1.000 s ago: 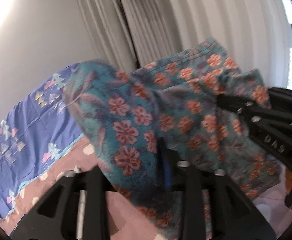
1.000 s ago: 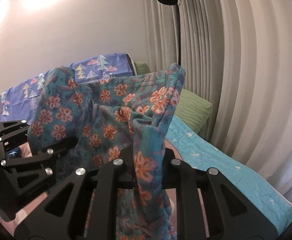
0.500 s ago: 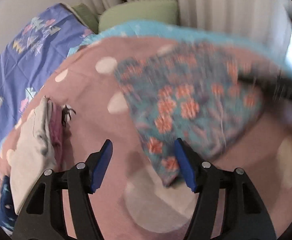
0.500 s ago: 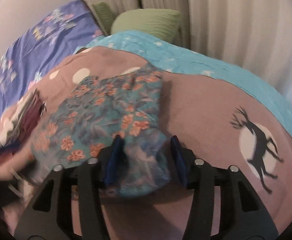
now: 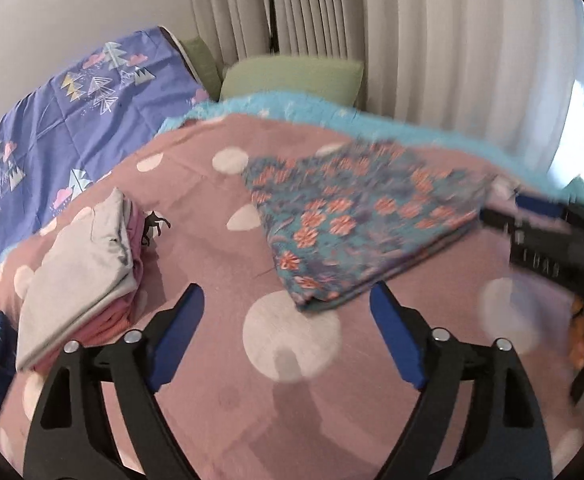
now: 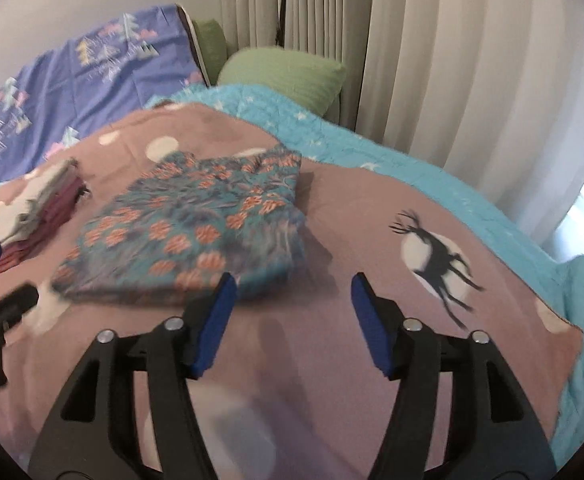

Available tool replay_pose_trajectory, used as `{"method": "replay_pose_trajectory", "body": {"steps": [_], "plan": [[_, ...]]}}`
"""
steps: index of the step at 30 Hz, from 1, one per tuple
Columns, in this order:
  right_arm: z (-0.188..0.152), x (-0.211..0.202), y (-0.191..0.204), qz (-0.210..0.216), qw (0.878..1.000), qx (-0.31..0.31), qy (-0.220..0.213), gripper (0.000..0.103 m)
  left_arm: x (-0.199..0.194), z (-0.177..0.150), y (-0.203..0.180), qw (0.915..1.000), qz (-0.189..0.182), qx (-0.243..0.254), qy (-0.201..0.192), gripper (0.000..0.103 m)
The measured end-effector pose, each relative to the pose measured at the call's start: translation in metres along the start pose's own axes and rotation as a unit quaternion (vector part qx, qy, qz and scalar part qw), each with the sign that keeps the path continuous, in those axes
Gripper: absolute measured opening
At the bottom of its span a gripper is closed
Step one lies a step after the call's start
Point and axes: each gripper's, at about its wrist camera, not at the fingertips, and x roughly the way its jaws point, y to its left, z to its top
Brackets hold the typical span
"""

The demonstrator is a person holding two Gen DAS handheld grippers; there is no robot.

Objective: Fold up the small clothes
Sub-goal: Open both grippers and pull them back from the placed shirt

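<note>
With both grippers, left (image 5: 286, 320) and right (image 6: 292, 312), just opened and empty, we left the floral garment (image 5: 355, 216) folded on the bedspread (image 5: 212, 264); beside the folded stack (image 5: 76, 264), careless fingers could snag its near edge.

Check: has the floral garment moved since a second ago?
Yes. The floral garment went from hanging high against the curtain to lying folded on the pink bedspread. Both grippers' fingers have just been opening, nothing between them.

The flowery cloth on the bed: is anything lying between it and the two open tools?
Nothing visible. Only bare pink bedspread lies between the left tool and the flowery cloth. The right tool is open at the cloth's near edge. The folded pile sits off to one side.
</note>
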Motion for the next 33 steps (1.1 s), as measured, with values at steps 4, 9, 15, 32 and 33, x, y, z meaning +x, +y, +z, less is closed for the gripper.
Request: {"method": "replay_pose_trajectory", "body": {"steps": [4,9,15,32,33], "plan": [[-0.022,-0.075,0.001,0.029,0.998,0.001,-0.061,0.078,-0.048,-0.012,-0.002,0.9984,-0.035,-0.023,-0.037,0.091],[-0.055,-0.138,-0.018,0.053,0.994,0.035,-0.093,0.086,-0.104,-0.041,-0.012,0.9958,-0.051,-0.017,-0.074,0.099],[-0.085,-0.187,-0.027,0.065,0.992,0.052,-0.098,0.087,-0.159,-0.068,-0.022,0.9924,-0.07,-0.025,-0.098,0.1],[-0.104,-0.293,0.028,0.015,0.99,0.017,-0.138,0.101,-0.259,-0.114,-0.039,0.9855,-0.064,-0.054,-0.147,0.102],[-0.105,-0.294,0.029,0.016,0.991,0.016,-0.136,0.101,-0.26,-0.117,-0.036,0.9855,-0.061,-0.062,-0.145,0.102]]}}
